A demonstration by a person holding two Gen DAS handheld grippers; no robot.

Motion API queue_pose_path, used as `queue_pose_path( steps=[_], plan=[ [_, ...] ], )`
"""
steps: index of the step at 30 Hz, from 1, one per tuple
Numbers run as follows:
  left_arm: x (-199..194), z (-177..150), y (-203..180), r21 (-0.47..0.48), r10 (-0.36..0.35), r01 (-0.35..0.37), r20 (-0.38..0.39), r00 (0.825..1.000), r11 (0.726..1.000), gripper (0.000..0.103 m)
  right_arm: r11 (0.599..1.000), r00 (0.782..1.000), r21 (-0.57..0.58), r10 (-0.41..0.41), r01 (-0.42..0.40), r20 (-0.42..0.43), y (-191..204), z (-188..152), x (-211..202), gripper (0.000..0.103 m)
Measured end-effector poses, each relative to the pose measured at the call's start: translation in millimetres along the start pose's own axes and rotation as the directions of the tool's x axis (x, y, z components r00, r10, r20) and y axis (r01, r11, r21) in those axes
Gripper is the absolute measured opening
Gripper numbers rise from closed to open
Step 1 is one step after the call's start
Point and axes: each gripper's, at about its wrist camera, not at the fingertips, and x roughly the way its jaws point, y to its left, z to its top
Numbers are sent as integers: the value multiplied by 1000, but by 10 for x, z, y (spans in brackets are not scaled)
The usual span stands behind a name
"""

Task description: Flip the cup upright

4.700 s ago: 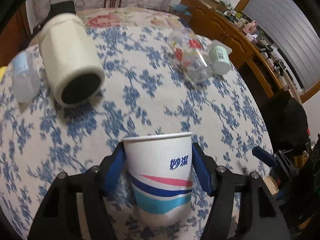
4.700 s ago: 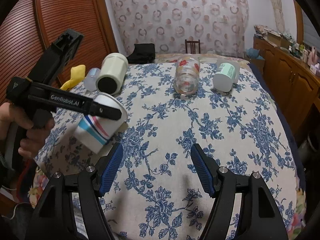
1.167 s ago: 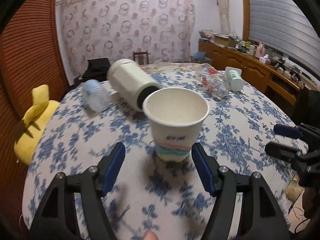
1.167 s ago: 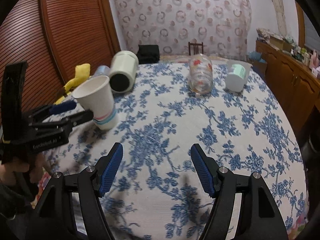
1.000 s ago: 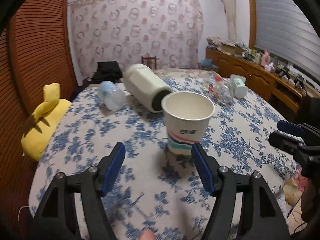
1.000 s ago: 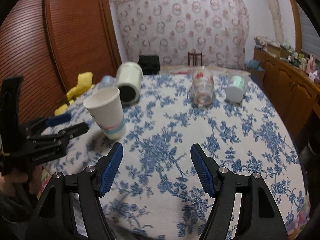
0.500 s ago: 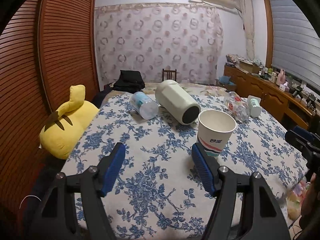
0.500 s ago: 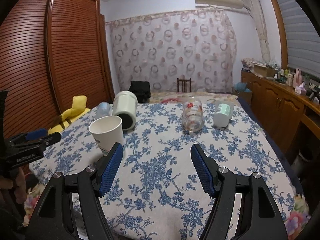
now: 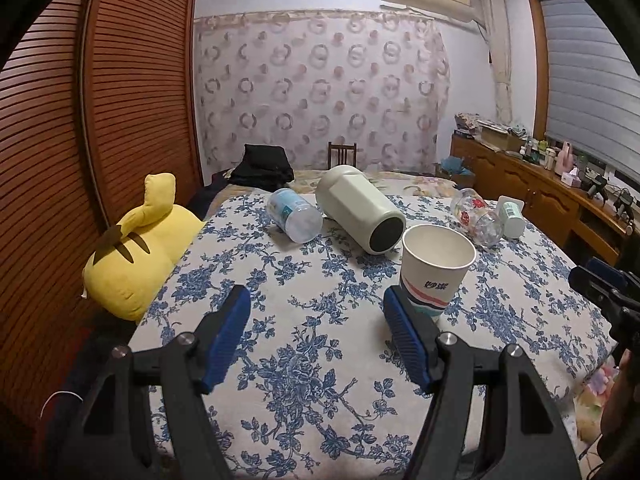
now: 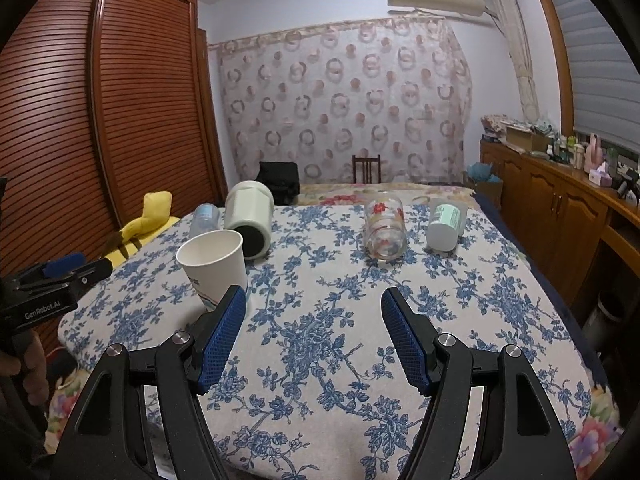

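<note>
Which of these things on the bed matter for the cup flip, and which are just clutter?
Job:
paper cup, standing upright
left gripper, open
right gripper, open

Clutter:
cream canister
plastic bottle
glass jar
green-labelled cup
yellow plush

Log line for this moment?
cup upright on cloth | left gripper open, clear | right gripper open, idle | other containers on sides

I see open cloth ahead of both claws; paper cup (image 9: 436,268) near right, cream canister (image 9: 360,210) lying just behind it.
</note>
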Motion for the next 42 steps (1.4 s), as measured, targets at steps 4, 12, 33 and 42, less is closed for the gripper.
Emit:
queue_pose_path(
  steps=[4,12,33,42],
  plan=[
    [-1,-1,-4,1,-1,1,-1,1000,1000,69,1000,1000,5,-5,5,1,-10,-33,-6,72],
    [-4,-8,-10,2,-2,2,-1,1000,1000,69,1000,1000,10,-12,11,3,-16,-46,18,72],
    [-18,-19,-21,2,-1,1,3,1000,1000,69,1000,1000,10,-10,10,3,-29,-50,4,72],
    [-18,-20,-21,3,-1,1,3,1000,1000,69,1000,1000,11,-10,10,3,-27,-47,4,72]
  ],
)
